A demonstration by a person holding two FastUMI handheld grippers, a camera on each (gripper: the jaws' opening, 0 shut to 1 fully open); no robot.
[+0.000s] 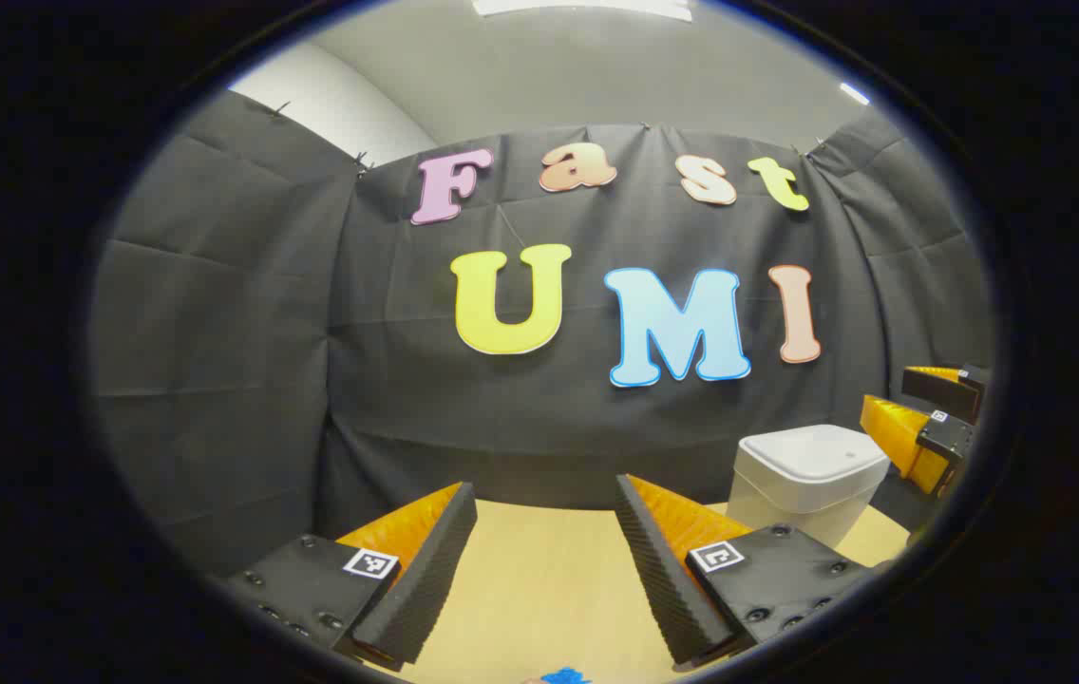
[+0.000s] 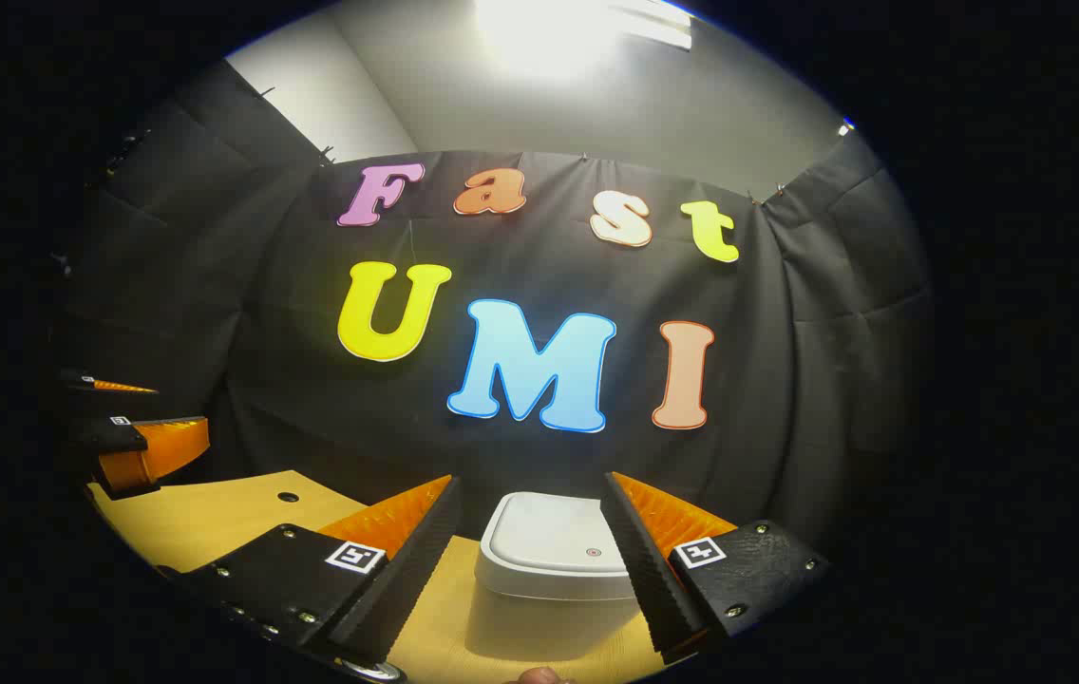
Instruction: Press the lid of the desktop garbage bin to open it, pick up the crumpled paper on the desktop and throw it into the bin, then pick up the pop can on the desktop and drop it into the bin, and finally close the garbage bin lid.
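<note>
**Both grippers spread and empty above the desk; bin lid down**

Left gripper: fingers spread wide, nothing between them. In the left gripper view they hang over the pale wooden desktop, aimed at the black cloth back wall. A small blue scrap shows at the very bottom edge, just below the fingers; too little of it is visible to identify.

Right gripper: fingers likewise spread, holding nothing. In the right gripper view the gap between them frames the small white plastic desktop garbage bin with rounded corners, which stands on the desk directly ahead and below. No contact between fingers and bin can be made out. The bin's flat white lid lies shut, a small round mark near its front edge.

Cross-check: in the left gripper view the same bin sits at the right on the desktop, lid down, with the right gripper just beyond it at the frame edge. In the right gripper view the left gripper appears far off at the left edge, raised above the desk, well apart from the bin.

A small dark round hole sits in the desktop, left of the right gripper's fingers.
</note>
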